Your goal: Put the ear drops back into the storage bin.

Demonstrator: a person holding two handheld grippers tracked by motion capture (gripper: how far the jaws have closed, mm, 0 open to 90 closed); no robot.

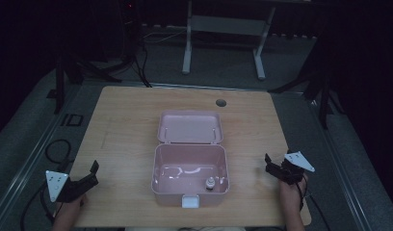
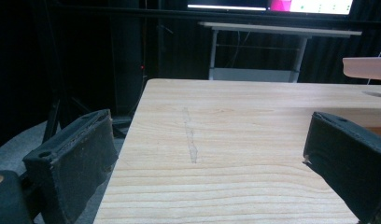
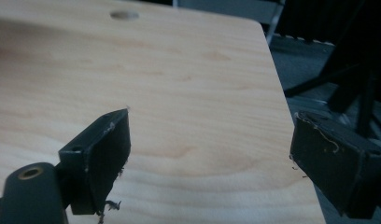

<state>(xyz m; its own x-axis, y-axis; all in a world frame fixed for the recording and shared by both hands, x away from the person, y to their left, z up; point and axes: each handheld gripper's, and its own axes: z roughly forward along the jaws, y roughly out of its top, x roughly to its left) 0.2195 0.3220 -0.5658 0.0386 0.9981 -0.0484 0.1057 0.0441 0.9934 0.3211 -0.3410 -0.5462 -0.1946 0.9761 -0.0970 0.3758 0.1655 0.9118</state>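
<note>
High view, pink box (image 1: 189, 179) lid up, sm bottle (image 1: 210, 183) inside, both hand-held grippers agape.

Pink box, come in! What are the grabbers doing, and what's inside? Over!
Left gripper open, right gripper open, both empty, either side of the pink box. Lid up. Small bottle inside. Nothing in the way.
</note>
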